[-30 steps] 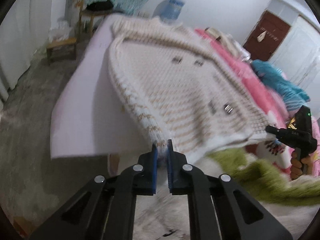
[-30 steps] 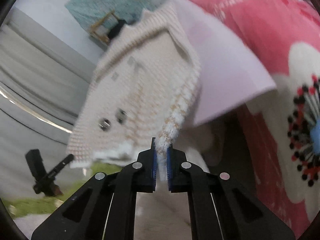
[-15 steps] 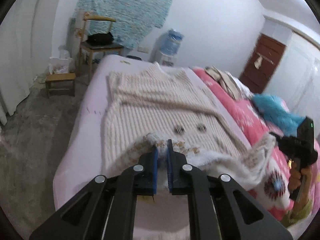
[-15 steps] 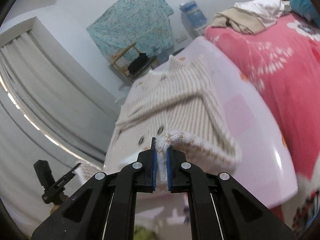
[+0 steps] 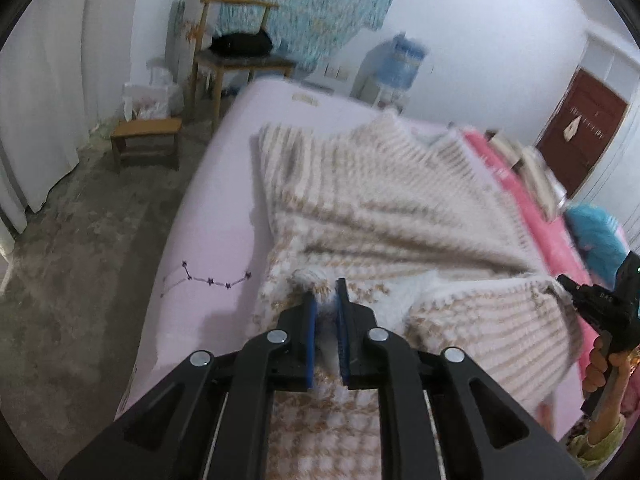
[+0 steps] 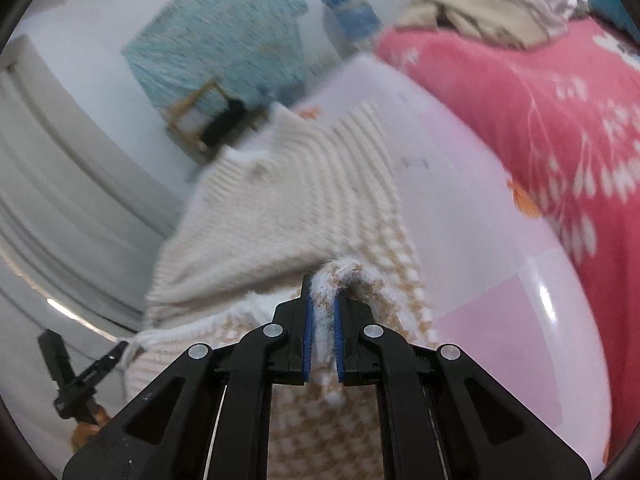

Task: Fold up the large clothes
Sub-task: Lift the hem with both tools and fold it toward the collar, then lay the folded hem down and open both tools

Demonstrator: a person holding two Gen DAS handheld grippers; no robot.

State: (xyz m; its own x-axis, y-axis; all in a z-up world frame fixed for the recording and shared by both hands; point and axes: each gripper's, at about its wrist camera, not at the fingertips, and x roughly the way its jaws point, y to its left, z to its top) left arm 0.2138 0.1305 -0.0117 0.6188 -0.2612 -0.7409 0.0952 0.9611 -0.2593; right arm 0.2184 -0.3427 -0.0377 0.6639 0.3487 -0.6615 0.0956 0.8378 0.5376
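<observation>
sweater [image 5: 400, 216] hem now folded over collarward

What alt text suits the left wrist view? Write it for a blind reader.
The left gripper pinches the hem of a cream sweater, jaws starting to open, with the hem folded up over the sweater on a pink bed. At right, the right gripper holds the other corner. A chair, stool and door stand behind.

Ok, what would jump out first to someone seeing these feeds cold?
The cream knit sweater spread on the lilac sheet, its hem drawn up over itself. Each claw has that hem between its pads: right claw clamped, left claw with jaws opening. A bright pink floral quilt lies alongside.
</observation>
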